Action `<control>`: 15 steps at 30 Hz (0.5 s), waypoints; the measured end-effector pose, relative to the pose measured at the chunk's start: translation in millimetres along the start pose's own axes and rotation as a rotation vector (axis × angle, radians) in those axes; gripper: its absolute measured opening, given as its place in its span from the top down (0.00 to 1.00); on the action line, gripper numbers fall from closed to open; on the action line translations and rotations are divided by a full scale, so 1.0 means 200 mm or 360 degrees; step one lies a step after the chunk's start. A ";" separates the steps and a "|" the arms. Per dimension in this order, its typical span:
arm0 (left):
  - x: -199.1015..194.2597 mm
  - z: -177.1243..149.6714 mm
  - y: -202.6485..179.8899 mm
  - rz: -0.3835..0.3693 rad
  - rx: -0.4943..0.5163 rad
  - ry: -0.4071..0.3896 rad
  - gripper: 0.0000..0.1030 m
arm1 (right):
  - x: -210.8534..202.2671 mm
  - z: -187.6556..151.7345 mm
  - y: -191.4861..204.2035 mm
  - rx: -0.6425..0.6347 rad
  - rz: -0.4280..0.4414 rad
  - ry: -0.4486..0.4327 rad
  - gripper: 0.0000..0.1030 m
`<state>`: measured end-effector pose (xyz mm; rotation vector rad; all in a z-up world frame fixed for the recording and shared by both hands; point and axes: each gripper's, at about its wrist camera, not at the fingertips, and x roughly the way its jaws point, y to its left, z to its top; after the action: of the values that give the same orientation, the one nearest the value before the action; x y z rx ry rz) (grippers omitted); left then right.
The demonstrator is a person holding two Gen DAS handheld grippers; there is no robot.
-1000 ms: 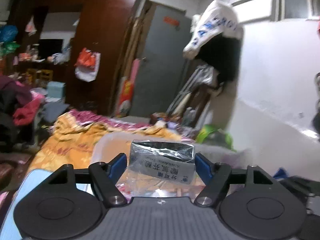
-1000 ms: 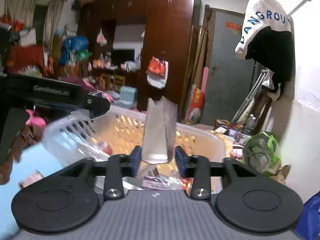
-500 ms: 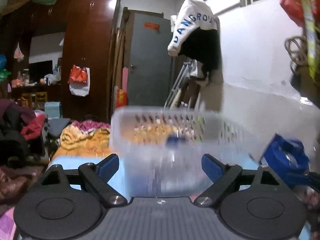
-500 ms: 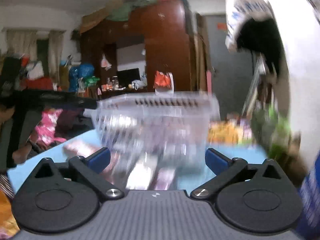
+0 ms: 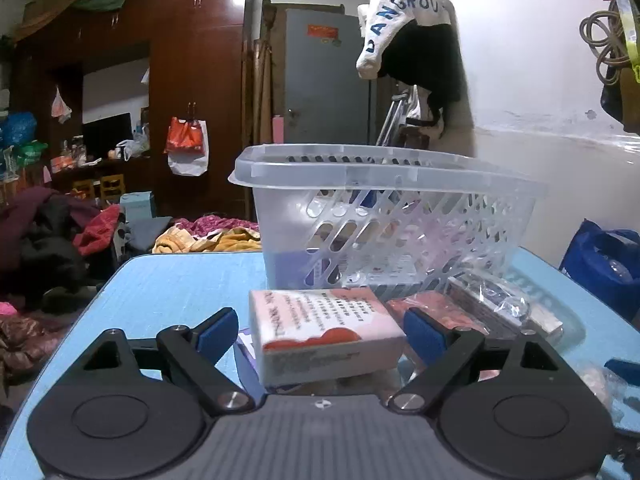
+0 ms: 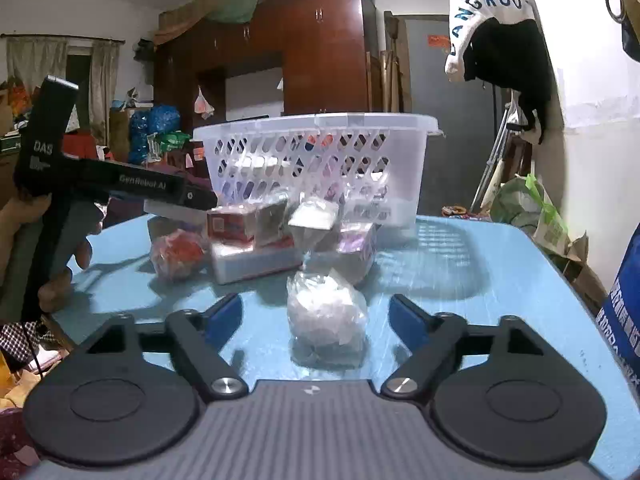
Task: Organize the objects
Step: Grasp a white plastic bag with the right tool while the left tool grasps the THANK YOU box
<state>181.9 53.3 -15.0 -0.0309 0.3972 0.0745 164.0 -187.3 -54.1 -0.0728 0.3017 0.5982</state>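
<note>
Both tongs stand wide and hold nothing: my left gripper (image 5: 320,330) straddles the pink-and-white box (image 5: 326,330) at lower centre of its frame, and my right gripper (image 6: 316,314) straddles the clear-wrapped bundle (image 6: 326,314) at lower centre of its own. I judge each set low on the blue table (image 6: 460,276) to line up 1 grasp apiece. The slotted basket (image 6: 316,160), mid-frame behind the loose pile, looks like the destination.

The blue table (image 6: 460,272) carries a basket (image 6: 316,160) (clear plastic), boxes (image 6: 256,256) and a bag (image 6: 326,316).
</note>
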 end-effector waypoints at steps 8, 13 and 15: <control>-0.03 -0.04 0.00 -0.0015 0.0027 0.0000 0.20 | -0.01 -0.06 0.01 0.0006 -0.0006 -0.0003 0.48; -0.08 -0.06 0.09 -0.0138 -0.0124 -0.0124 0.20 | -0.04 -0.09 -0.01 0.0036 -0.0015 -0.0052 0.55; -0.08 -0.06 0.08 -0.0156 -0.0121 -0.0143 0.20 | -0.04 -0.10 0.00 0.0022 -0.0025 -0.0067 0.56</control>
<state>160.6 68.4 -20.8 -0.1213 0.3023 -0.0061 152.4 -195.3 -70.6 -0.0489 0.2643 0.5814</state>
